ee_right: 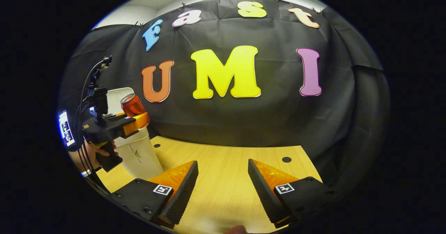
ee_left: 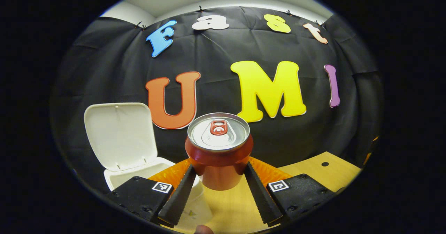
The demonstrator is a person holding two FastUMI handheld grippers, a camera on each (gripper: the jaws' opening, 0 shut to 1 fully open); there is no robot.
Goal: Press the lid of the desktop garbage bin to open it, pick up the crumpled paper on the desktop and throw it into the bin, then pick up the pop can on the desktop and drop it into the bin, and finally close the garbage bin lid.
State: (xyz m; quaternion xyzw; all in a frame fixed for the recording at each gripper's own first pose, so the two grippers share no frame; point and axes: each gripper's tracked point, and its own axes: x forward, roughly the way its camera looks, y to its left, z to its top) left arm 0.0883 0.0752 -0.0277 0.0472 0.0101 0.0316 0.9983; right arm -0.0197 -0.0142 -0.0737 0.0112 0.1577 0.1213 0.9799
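Closest to the left gripper view's camera, the left gripper (ee_left: 218, 173) had its two fingers pressed against the sides of the pop can (ee_left: 218, 150), one on each flank, holding it upright and clear of the wooden desktop (ee_left: 313, 171). The can was red, with a bright silver top and a red pull tab lying flat on it; its shoulder tapered inward just under the rim, and I saw no dent in the part that showed. Below and to the left of it stood the white garbage bin (ee_left: 120, 180), its mouth open, with the lid (ee_left: 120, 134) swung up and back, pale inner face toward the camera. The can hung near the bin's right edge, above its rim.

In the right gripper view, the right gripper (ee_right: 223, 178) was held low over the bare wood with its fingers spread wide apart and nothing between them. Farther off to the left, a hand (ee_right: 94, 152) gripped the handle of the other gripper, which carried the red can (ee_right: 132, 105) tilted slightly, level with the raised lid and above the top of the bin (ee_right: 141, 155). The bin's white body tapered toward its base and stood on the desktop's left side. Behind everything hung the booth's black cloth wall (ee_right: 244, 119).
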